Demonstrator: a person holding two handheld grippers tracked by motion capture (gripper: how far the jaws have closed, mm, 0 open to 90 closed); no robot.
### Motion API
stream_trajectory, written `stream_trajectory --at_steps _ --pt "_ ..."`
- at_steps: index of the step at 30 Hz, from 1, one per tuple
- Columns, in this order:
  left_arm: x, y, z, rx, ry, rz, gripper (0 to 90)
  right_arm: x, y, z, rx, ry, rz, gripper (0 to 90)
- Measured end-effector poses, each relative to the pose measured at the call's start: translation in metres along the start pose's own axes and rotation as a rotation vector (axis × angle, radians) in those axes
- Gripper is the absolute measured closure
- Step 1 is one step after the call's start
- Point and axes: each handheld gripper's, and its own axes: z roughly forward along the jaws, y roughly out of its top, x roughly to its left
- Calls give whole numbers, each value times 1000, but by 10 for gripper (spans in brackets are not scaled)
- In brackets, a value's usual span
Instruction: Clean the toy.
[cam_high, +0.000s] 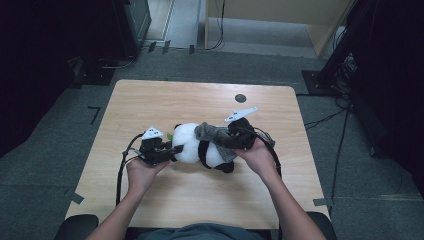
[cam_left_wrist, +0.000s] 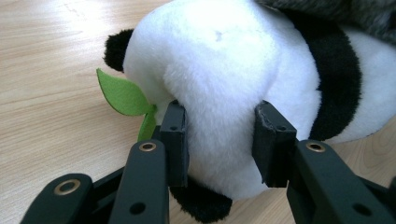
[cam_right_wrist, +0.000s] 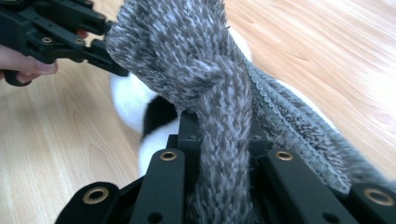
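my left gripper (cam_left_wrist: 219, 140) was clamped on the panda (cam_high: 200, 145), which lay lengthwise across the table (cam_high: 150, 100) between my hands; the right gripper (cam_right_wrist: 219, 140) pinched the scarf (cam_right_wrist: 205, 74) over its middle

A wooden table (cam_high: 165, 100) bears a dark round disc (cam_high: 240, 98).

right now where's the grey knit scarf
In the high view the scarf lies over the panda near the table's middle. The right gripper is shut on it, and the left gripper clamps the panda's head.
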Motion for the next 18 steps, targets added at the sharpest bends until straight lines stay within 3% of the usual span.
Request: stream_trajectory --at_steps 10,18 --pt "1 0 0 5 -5 -7 617 -22 -10 -15 -19 -54 67 765" --pt "1 -1 0 0 -5 -11 616 -32 -16 -16 -31 -54 106 763"
